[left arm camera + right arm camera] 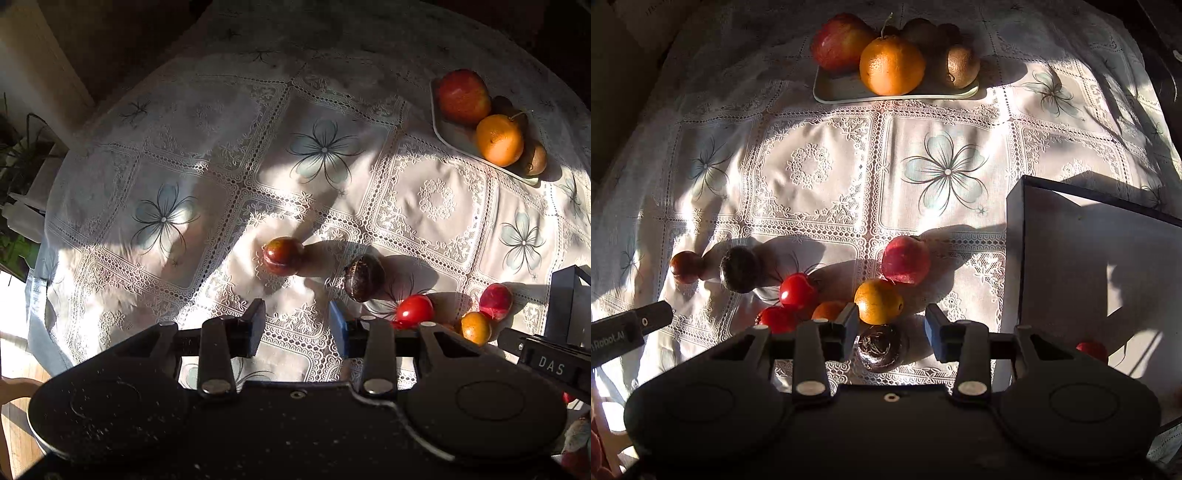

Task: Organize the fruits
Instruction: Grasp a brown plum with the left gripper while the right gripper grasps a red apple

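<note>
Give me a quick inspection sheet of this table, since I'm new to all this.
Surface: lace tablecloth, sunlit with deep shadows.
Job's things: tray holding apple, orange, kiwis; loose fruits on the cloth, including a dark fruit and a small orange.
Clutter: dark box at the right.
Grippers: left gripper open, empty; right gripper open above the dark fruit.
Cables: nothing seen.
Surroundings: plant at the left edge.

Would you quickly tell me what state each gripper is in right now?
Left gripper: open, holding nothing.
Right gripper: open, holding nothing; a dark fruit lies below it.
</note>
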Demonstrator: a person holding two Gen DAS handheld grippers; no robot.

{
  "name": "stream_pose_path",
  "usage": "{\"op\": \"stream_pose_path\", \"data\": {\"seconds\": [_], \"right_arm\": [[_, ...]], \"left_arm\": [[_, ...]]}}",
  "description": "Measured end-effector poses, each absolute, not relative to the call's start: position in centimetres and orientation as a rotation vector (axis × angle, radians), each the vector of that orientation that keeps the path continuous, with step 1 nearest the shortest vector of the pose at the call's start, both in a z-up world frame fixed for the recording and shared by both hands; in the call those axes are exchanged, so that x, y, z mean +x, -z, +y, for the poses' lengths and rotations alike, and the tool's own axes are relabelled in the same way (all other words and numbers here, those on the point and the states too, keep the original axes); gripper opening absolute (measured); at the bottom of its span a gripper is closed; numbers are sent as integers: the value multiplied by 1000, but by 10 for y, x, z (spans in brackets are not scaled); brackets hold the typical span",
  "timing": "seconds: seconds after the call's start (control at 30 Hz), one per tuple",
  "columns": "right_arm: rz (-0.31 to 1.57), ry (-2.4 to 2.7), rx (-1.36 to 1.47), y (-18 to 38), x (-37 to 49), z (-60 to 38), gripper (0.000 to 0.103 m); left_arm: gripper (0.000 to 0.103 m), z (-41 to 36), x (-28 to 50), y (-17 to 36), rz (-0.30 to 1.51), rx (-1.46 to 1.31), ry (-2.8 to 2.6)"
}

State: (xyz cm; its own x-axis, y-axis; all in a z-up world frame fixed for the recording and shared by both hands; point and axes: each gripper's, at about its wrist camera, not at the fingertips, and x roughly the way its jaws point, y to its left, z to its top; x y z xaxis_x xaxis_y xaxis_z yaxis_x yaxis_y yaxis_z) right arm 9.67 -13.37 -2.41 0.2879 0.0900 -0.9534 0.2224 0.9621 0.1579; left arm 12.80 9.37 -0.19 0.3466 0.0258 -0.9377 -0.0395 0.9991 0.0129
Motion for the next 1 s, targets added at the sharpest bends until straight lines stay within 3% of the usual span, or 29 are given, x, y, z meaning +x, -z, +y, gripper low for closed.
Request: {"op": "stream_pose_path", "data": {"seconds": [0.33, 1.0], "right_arm": [[1238, 116, 271, 26, 107, -135, 43], [1233, 142, 329, 63, 132, -145, 45]], "left_arm": [[47, 134, 160, 12, 1183, -91, -133], [48, 102, 182, 63, 1224, -67, -89]]}}
